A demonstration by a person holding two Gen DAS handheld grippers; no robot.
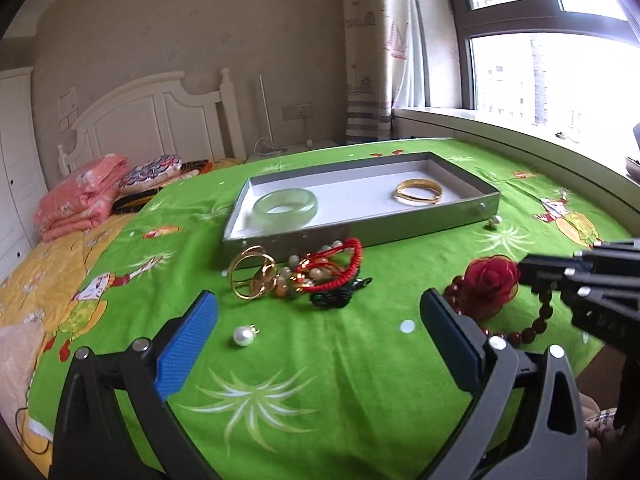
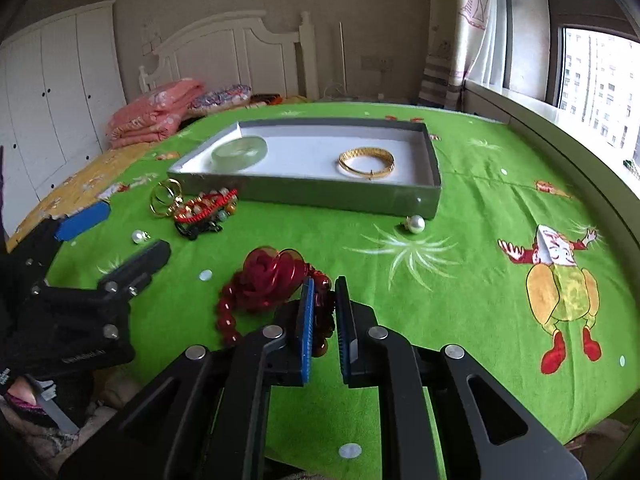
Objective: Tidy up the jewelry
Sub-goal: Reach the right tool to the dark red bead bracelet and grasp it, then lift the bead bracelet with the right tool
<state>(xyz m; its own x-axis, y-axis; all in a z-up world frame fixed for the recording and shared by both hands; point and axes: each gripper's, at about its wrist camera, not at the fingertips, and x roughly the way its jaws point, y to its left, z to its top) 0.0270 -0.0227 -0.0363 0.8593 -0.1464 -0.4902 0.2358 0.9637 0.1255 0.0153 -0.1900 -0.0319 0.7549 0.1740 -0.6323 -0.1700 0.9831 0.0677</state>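
Your left gripper (image 1: 320,332) gapes wide at frame bottom, pearl (image 1: 244,336) between its fingers on green cloth (image 1: 320,400). Gray tray (image 1: 360,216) at centre holds jade bangle (image 1: 285,208), gold bangle (image 1: 419,192). Right gripper (image 1: 532,276) at right edge touches red rose bracelet (image 1: 490,288).

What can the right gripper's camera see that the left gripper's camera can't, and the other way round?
Only the right wrist view shows the right gripper closed around the red bead bracelet beside its rose, and the large cartoon figure whole.

Only the left wrist view shows the left gripper with its jaws wide apart and nothing between them.

Both show the grey tray holding a jade bangle and gold bangle, the tangled jewelry pile, and two loose pearls.
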